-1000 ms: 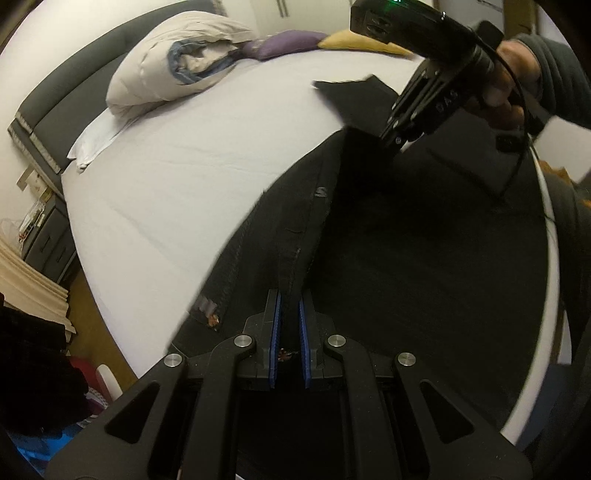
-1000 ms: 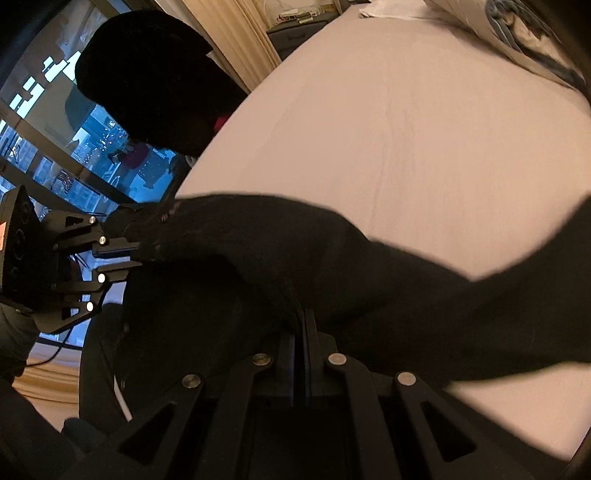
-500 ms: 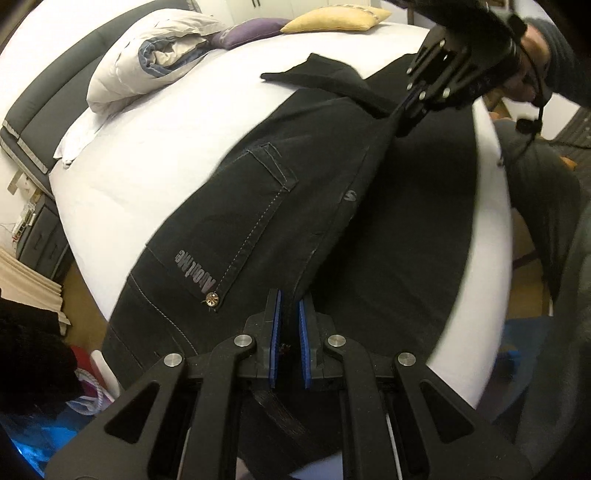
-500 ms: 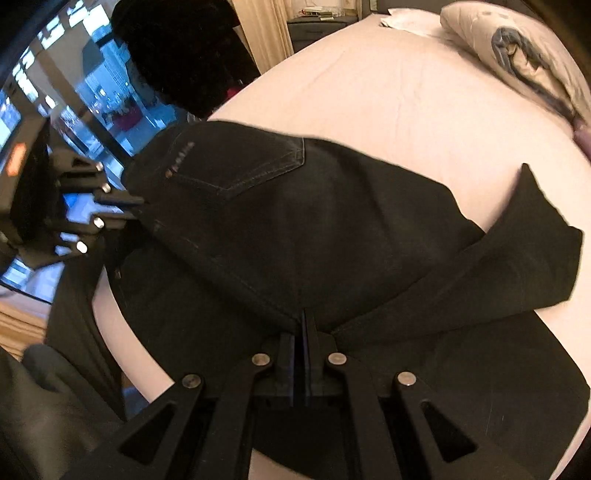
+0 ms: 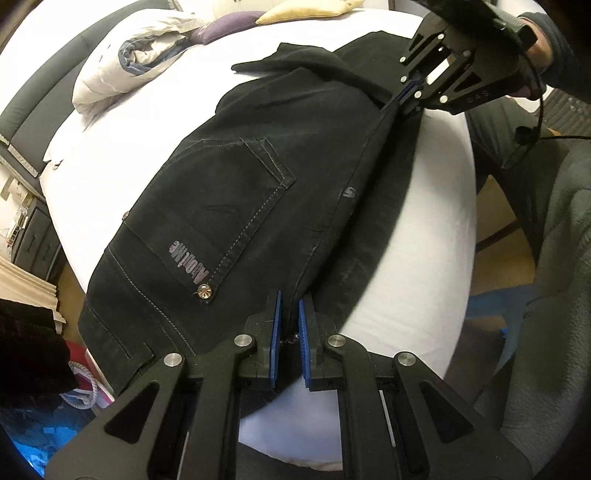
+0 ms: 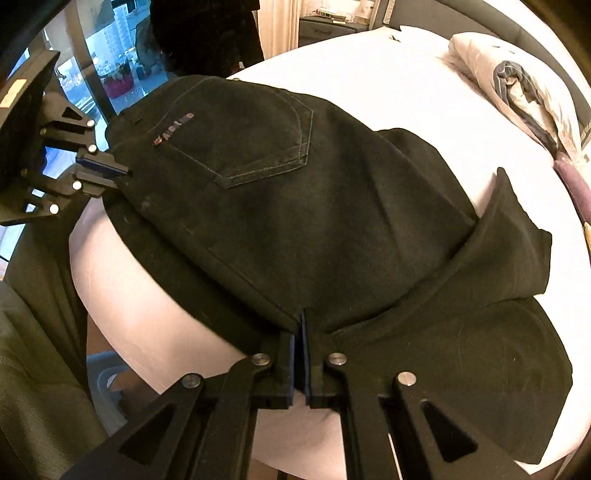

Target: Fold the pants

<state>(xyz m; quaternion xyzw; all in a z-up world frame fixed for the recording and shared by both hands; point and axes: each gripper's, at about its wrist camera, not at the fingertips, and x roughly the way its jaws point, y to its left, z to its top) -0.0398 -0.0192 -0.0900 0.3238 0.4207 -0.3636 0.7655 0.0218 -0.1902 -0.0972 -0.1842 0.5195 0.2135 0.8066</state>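
Black pants (image 5: pixel 236 192) lie folded lengthwise on the white bed, back pocket up, also in the right wrist view (image 6: pixel 295 206). My left gripper (image 5: pixel 290 314) is shut on the waistband corner at the near bed edge; it also shows in the right wrist view (image 6: pixel 122 173). My right gripper (image 6: pixel 301 325) is shut on the folded edge near the crotch; in the left wrist view (image 5: pixel 397 101) it sits at the far end. One leg end (image 6: pixel 517 243) is flipped back over the other leg.
White bed sheet (image 6: pixel 369 74) spreads beyond the pants. A folded duvet (image 5: pixel 122 66) and purple and yellow pillows (image 5: pixel 229 26) lie at the headboard. A nightstand (image 5: pixel 29 236) and a window (image 6: pixel 74 74) stand beside the bed. The person's torso (image 5: pixel 546 295) is close by.
Both grippers have lowered the pants from hanging in the air onto the bed, laying them flat with the pocket side up. Both stay shut on the fabric.
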